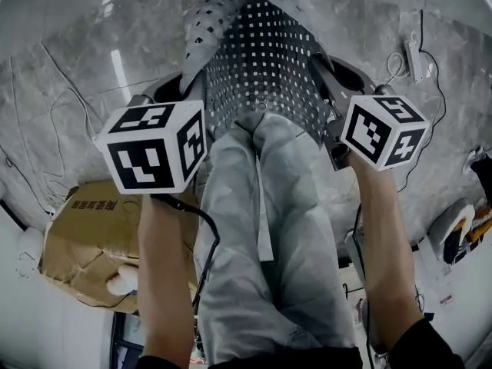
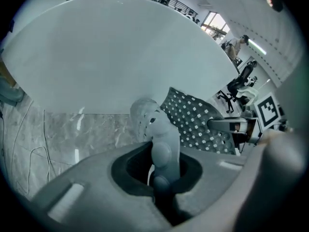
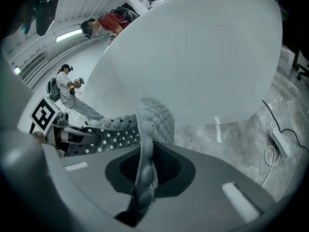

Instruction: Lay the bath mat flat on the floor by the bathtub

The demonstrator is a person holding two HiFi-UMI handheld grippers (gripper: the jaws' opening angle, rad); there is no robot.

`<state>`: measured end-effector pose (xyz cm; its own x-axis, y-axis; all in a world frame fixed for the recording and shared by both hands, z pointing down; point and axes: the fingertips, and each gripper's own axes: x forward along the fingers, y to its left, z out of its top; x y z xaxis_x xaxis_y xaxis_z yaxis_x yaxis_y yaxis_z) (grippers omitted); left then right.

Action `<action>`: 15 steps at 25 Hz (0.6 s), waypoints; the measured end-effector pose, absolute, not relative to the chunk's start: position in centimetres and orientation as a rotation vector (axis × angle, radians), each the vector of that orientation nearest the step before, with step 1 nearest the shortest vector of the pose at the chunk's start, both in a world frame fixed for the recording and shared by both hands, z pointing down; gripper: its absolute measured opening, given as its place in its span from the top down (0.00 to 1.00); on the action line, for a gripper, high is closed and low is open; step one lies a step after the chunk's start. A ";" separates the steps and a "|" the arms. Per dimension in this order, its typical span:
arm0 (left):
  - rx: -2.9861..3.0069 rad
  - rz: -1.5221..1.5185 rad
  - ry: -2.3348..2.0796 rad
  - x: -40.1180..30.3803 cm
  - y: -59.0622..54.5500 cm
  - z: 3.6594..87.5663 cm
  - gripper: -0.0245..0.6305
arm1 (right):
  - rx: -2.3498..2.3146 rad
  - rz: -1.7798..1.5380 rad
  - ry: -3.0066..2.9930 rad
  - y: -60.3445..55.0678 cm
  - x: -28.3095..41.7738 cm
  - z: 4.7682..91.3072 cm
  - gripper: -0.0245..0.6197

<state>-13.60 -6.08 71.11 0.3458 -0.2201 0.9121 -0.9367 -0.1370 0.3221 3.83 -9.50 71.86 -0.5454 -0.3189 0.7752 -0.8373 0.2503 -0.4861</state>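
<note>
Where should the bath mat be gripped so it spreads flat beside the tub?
At both ends of one edge, left gripper and right gripper each pinching one from the near side: the limp bath mat then hangs spread between them.

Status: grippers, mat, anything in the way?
Both shut on the bath mat: left gripper, right gripper. Mat held up between them by the bathtub, curled, not yet flat. Power strip and cables on floor at the sides.
</note>
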 end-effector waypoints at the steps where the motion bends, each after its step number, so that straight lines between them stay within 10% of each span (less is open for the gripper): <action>1: 1.597 0.885 -1.067 -13.5 -6.2 71.6 0.93 | 1.045 1.265 -1.991 -9.6 4.0 72.3 0.93; 15: 1.608 0.937 -1.010 -12.6 -6.9 77.7 0.93 | 1.038 1.245 -1.948 -10.9 5.2 78.8 0.93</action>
